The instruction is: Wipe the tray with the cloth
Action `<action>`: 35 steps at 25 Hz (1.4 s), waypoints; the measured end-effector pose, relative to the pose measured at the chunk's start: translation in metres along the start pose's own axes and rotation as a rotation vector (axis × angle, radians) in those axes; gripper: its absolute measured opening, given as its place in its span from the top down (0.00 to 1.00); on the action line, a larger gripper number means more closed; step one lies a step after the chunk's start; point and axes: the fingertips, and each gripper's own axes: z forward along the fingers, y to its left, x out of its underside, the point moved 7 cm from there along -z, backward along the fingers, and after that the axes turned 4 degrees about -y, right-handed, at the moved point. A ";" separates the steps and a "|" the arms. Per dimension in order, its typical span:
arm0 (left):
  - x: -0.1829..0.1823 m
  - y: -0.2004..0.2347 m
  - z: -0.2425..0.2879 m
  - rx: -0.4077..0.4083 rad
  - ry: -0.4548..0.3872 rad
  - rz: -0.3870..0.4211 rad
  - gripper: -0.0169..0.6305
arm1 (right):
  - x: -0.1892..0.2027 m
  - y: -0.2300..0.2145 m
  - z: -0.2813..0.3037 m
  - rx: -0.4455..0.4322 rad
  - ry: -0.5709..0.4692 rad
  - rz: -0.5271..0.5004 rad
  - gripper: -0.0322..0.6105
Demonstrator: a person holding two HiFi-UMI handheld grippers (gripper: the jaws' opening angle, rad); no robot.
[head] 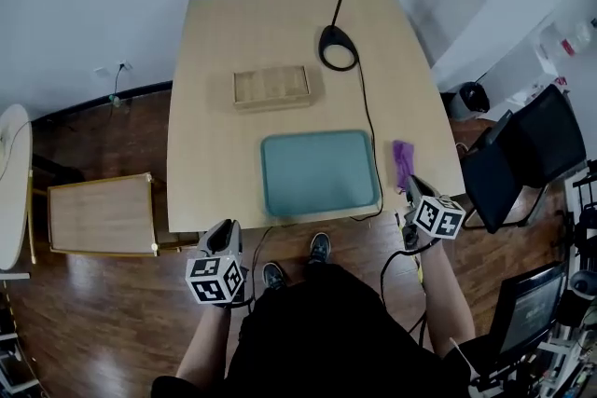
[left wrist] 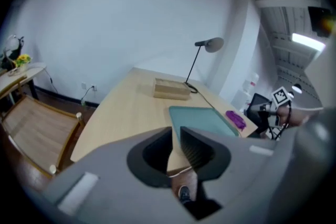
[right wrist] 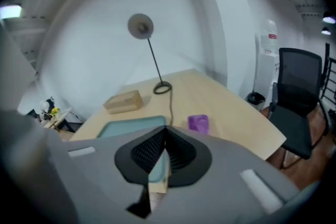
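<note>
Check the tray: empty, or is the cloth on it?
Empty. The tray shows bare teal all over; the cloth lies on the table to its right, apart from it.

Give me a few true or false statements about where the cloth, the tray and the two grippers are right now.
1. The small purple cloth lies in the teal rectangular tray. False: it lies on the light wooden table, beside the tray's right edge.
2. The right gripper has its jaws shut with nothing between them. True.
3. The left gripper holds the cloth. False: its jaws stand slightly apart and empty, off the table's near edge.
4. The flat wooden box sits beyond the tray, farther from the person. True.
</note>
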 end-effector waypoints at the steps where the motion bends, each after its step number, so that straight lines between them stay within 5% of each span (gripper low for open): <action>1: -0.007 -0.004 -0.004 0.018 -0.032 0.030 0.86 | -0.004 0.020 -0.012 -0.036 -0.044 -0.003 0.94; 8: -0.060 -0.041 -0.031 0.198 -0.205 0.177 0.86 | -0.007 0.154 -0.073 -0.187 -0.207 -0.131 0.94; 12: -0.088 -0.065 -0.056 0.245 -0.300 0.278 0.86 | -0.032 0.194 -0.104 -0.260 -0.341 -0.207 0.94; 14: -0.099 -0.075 -0.065 0.250 -0.334 0.263 0.86 | -0.042 0.205 -0.115 -0.295 -0.407 -0.251 0.94; 22: -0.124 -0.119 -0.091 0.237 -0.480 0.245 0.88 | -0.076 0.219 -0.155 -0.393 -0.625 -0.377 0.94; 27: -0.117 -0.135 -0.100 0.241 -0.482 0.335 0.88 | -0.077 0.205 -0.165 -0.410 -0.633 -0.403 0.94; 35: -0.103 -0.153 -0.096 0.254 -0.467 0.298 0.89 | -0.073 0.182 -0.166 -0.393 -0.611 -0.382 0.94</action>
